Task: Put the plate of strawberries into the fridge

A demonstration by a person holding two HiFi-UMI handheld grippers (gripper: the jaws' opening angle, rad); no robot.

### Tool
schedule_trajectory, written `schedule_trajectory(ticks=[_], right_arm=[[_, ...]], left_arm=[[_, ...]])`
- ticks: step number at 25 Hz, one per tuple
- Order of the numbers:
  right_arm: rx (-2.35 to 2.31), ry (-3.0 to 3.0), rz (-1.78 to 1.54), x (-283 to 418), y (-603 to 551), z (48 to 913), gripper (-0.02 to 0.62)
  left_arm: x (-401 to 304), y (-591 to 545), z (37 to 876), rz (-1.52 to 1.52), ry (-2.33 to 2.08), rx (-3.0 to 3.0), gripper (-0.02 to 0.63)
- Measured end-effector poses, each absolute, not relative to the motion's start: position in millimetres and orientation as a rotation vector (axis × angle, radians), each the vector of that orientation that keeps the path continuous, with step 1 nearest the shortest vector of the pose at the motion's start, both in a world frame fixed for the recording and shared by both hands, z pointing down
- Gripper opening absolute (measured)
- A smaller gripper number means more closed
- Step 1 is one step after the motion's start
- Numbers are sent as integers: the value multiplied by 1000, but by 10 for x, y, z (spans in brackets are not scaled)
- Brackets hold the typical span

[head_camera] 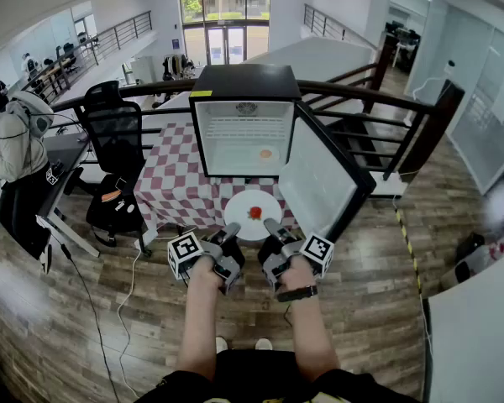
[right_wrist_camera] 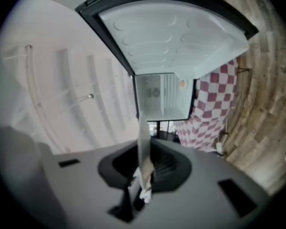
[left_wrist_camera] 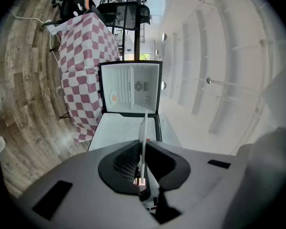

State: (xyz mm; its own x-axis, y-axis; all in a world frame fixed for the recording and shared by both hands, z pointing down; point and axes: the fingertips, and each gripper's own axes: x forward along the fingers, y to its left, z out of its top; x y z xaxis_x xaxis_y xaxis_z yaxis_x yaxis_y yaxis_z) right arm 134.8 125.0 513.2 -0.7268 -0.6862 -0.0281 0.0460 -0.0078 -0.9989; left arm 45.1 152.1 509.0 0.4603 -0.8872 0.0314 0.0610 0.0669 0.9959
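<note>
**A:** Start nearest. What are the claws doing?

**B:** The left claw [head_camera: 233,235] and the right claw [head_camera: 274,229] are each clamped on the near rim of the plate [head_camera: 239,201], at about seven and five o'clock on its circle. In both gripper views the thin rim runs edge-on between dark ribbed pads [left_wrist_camera: 126,162].

**A:** And the plate itself?

**B:** It is round, white and smooth, probably glazed, and it is held level in the air over the wood-plank floor [head_camera: 361,292]. It hangs just short of the worktop [head_camera: 176,183]. One red strawberry [head_camera: 255,212] sits near its middle.

**A:** So which step is this?

**B:** It looks like the carry. The plate is lifted but not yet inside.

**A:** What lies ahead?

**B:** At twelve o'clock the fridge [head_camera: 244,82] stands on the worktop's red-and-white checked cloth. It is a small black box with a white, ridged interior. Its door [head_camera: 315,183] is swung out toward two o'clock, showing a moulded white liner. A small orange thing [head_camera: 265,153] lies on the fridge floor, too small to identify.

**A:** What does the next move call for?

**B:** Probably a straight, level push toward twelve o'clock. Both claws should move together so the strawberry doesn't roll. The right claw has to pass inside the door, and the plate should land clear of the orange thing.
</note>
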Motion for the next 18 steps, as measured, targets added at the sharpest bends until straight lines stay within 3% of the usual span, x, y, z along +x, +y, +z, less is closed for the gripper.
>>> schedule_trajectory(ticks=[18], right_arm=[[-649, 1719, -1843, 1370, 1190, 5327, 48]], left_arm=[[500, 1556, 5295, -858, -894, 1280, 35]])
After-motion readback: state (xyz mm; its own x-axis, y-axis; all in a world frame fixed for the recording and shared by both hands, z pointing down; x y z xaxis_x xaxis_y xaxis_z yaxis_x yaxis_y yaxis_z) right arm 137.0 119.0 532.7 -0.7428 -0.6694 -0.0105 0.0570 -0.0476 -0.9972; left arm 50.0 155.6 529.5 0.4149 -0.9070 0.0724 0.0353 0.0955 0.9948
